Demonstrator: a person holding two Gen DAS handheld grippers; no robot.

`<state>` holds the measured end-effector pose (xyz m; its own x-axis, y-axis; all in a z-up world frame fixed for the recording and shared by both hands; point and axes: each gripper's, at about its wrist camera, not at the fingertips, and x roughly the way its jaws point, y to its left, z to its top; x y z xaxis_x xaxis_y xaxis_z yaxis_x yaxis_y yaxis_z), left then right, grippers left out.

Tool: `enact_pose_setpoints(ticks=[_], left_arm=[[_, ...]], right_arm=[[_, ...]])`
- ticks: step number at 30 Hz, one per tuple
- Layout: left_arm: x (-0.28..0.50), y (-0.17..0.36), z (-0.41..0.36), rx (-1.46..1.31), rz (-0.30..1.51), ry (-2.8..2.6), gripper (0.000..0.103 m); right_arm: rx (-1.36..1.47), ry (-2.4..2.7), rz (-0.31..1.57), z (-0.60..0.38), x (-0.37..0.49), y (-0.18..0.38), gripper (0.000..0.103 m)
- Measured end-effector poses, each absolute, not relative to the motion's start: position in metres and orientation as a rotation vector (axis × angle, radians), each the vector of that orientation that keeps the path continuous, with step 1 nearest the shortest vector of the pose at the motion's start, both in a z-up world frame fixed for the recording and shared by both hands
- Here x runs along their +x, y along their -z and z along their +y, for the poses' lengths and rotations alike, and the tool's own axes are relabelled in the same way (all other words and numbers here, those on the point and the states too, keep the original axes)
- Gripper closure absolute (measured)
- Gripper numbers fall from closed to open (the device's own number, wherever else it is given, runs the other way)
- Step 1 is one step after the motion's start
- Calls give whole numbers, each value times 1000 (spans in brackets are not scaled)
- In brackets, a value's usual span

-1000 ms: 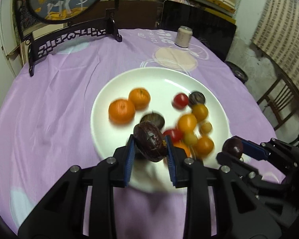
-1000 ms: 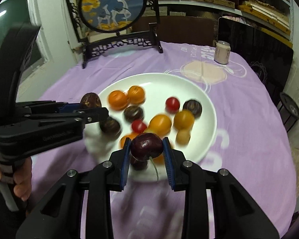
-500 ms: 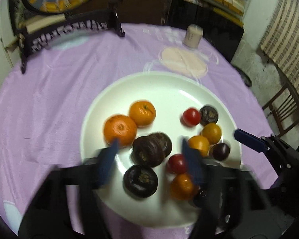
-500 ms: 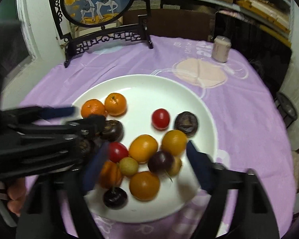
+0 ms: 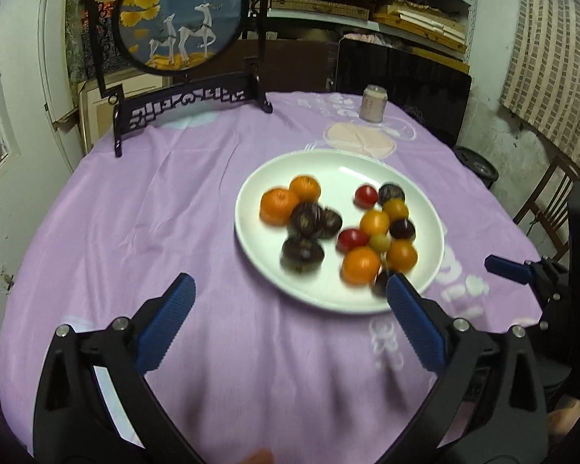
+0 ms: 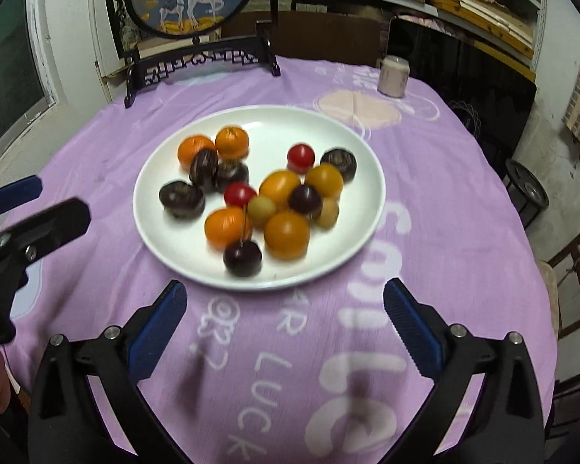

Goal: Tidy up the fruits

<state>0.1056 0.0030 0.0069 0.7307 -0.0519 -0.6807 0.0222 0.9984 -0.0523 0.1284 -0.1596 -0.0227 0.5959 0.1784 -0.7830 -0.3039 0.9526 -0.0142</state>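
Observation:
A white plate [image 5: 328, 162] [image 6: 251, 123] on the purple cloth holds several fruits: oranges [image 5: 276, 205] [image 6: 232, 141], dark wrinkled fruits [image 5: 302, 253] [image 6: 181, 199], red tomatoes [image 6: 301, 154] and a dark cherry with a stem [image 6: 243, 257]. My left gripper [image 5: 289, 284] hangs over the cloth at the plate's near-left rim, its jaws opening wide with nothing between them. My right gripper [image 6: 284, 289] stands just short of the plate's near rim, its jaws opening too, also empty. A blue fingertip [image 5: 502, 265] of the right gripper shows in the left wrist view.
A black carved stand with a round painted screen [image 5: 181, 15] stands at the table's far left. A small pale can [image 5: 373, 102] [image 6: 394, 75] sits at the far right. A wooden chair [image 5: 549, 208] is beside the table on the right.
Both grippers let go of their dark fruits over the plate, spread their jaws wide and drew back toward the near edge; the fruits now lie on the plate.

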Motion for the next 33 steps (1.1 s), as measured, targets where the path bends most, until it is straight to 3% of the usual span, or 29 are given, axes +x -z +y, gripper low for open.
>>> enact_pose_setpoints(ticks=[33], left_arm=[[82, -6, 10, -63, 754, 33, 2]], right_arm=[[-135, -284, 854, -158, 104, 7, 1]])
